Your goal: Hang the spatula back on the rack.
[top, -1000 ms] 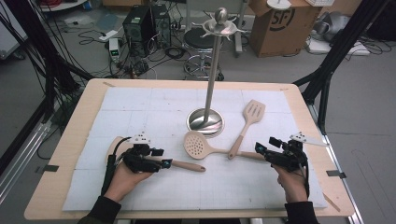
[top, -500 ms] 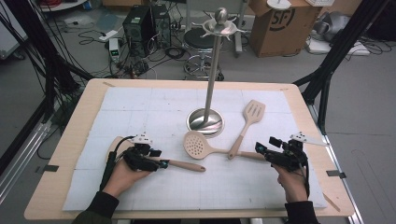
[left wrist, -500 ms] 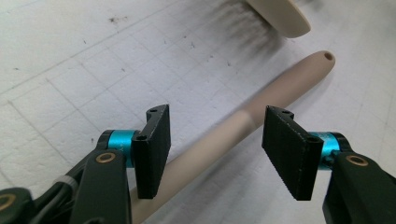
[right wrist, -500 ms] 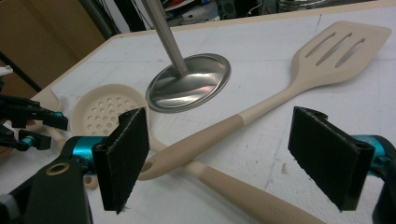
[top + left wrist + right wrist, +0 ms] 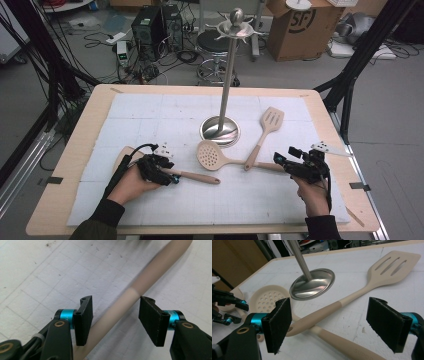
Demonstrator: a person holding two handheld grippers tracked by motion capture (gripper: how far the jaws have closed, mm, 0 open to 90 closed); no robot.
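Lower left of the high view: left gripper [image 5: 172, 176] sits low on the white mat [image 5: 150, 115] that covers the surface [image 5: 75, 150], straddling the handle of a beige utensil [image 5: 197, 176] whose rounded head [image 5: 122, 156] peeks out from behind the hand. In the left gripper view the handle [image 5: 120, 307] runs diagonally up the middle of the frame between the two pads [image 5: 85, 320]; there is a gap on each side, so the gripper is not yet clamped. Its jaws have just been closing around the handle, with nothing pressed so far. Judging by that, a grasp of this utensil is the step in hand. Lower right: right gripper [image 5: 278, 160] rests level, its jaws wide apart and empty, aimed toward the centre of the frame, where the skimmer [image 5: 212, 155] and the slotted spatula [image 5: 270, 122] lie with handles crossed; in the right gripper view the spatula's handle end [image 5: 294, 330] lies just ahead of its pads. It looks parked, ready for the next pick. Centre: a steel hanging stand [image 5: 229, 75] with hooks at its top stands on a round base [image 5: 220, 131]; the hooks carry nothing, all three utensils lie flat on the mat. There are no other containers. Probably the utensils lie near the base for hanging.
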